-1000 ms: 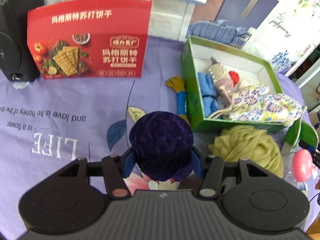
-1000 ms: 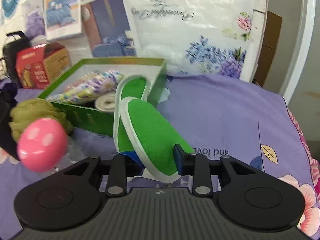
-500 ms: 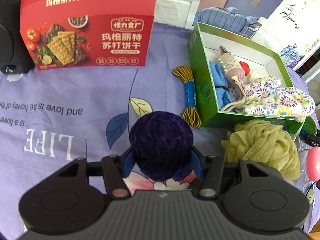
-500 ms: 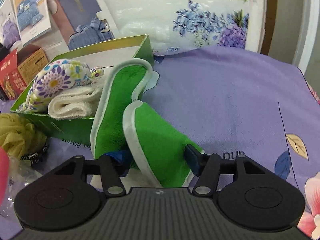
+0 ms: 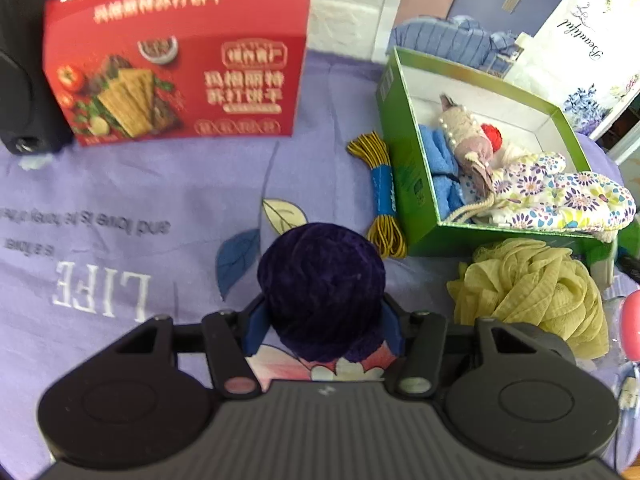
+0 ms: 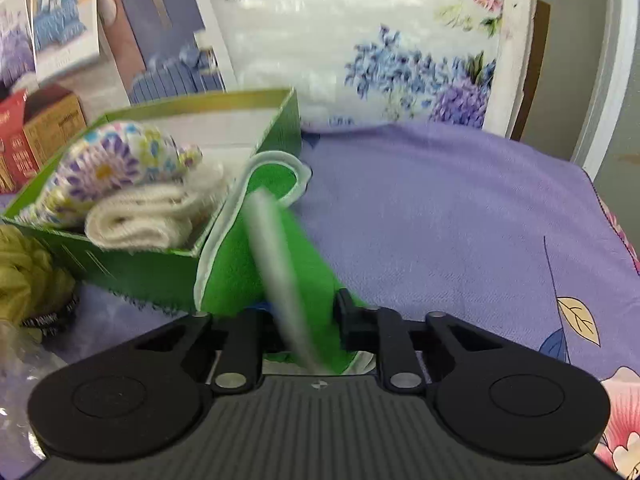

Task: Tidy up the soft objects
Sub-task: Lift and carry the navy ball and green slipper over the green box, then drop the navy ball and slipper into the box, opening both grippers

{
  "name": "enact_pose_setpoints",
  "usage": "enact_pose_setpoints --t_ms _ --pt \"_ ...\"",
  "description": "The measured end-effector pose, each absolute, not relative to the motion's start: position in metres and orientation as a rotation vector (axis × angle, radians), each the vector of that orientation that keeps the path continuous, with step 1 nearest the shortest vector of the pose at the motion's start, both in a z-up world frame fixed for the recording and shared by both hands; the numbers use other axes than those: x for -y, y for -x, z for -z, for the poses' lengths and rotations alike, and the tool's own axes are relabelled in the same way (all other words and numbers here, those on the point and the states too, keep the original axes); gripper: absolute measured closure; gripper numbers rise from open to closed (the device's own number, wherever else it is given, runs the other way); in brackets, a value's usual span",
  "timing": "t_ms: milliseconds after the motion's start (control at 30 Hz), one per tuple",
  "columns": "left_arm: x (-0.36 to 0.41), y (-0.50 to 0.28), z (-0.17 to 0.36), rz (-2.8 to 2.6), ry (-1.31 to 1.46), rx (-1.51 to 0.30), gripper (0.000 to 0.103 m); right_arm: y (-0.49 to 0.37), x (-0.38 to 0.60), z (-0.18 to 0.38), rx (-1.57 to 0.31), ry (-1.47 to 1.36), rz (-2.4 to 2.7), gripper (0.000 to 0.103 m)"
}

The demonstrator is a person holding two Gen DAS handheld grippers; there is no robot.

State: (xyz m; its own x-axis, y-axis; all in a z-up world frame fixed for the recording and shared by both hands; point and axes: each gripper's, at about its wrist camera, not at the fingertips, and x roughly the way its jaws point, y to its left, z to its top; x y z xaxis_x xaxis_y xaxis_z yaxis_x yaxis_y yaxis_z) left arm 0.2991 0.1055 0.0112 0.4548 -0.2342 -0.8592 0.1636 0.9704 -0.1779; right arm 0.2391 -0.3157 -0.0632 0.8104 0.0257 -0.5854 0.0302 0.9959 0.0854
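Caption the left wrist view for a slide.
Left gripper holds a dark purple velvet ball above the lilac printed cloth, beside the filled green cardboard box.

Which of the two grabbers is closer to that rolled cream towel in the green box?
Right. The right gripper, shut on a green cloth, sits just beside the towel. The left gripper, holding a purple ball, is farther away, beyond the yellow-green mesh pouf.

One green box (image 5: 404, 184), one purple ball (image 5: 322, 292), one cord bundle (image 5: 382, 196), one mesh pouf (image 5: 532, 292).
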Motion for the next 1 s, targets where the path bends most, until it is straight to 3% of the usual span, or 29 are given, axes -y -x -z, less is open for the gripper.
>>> enact_pose_setpoints --t_ms 300,533,833,867,900,1000 --pt "-0.096 -0.296 -0.081 0.288 0.112 -0.933 0.048 -0.181 0.334 -0.037 -0.403 -0.059 0.003 0.103" --pt "-0.051 -0.327 -0.138 0.384 0.111 -0.852 0.048 -0.209 0.318 -0.117 -0.252 0.001 -0.045 0.103" --pt "0.021 -0.384 -0.127 0.458 0.079 -0.873 0.046 -0.297 0.293 -0.1 -0.363 -0.13 -0.218 0.102" --pt "0.025 -0.39 -0.121 0.459 0.088 -0.882 0.041 -0.304 0.291 -0.096 -0.353 -0.146 -0.217 0.1" --pt "0.027 -0.396 -0.116 0.457 0.093 -0.892 0.024 -0.31 0.29 -0.094 -0.348 -0.164 -0.221 0.1" --pt "0.029 -0.4 -0.11 0.467 0.105 -0.888 0.023 -0.321 0.285 -0.093 -0.353 -0.177 -0.224 0.096"
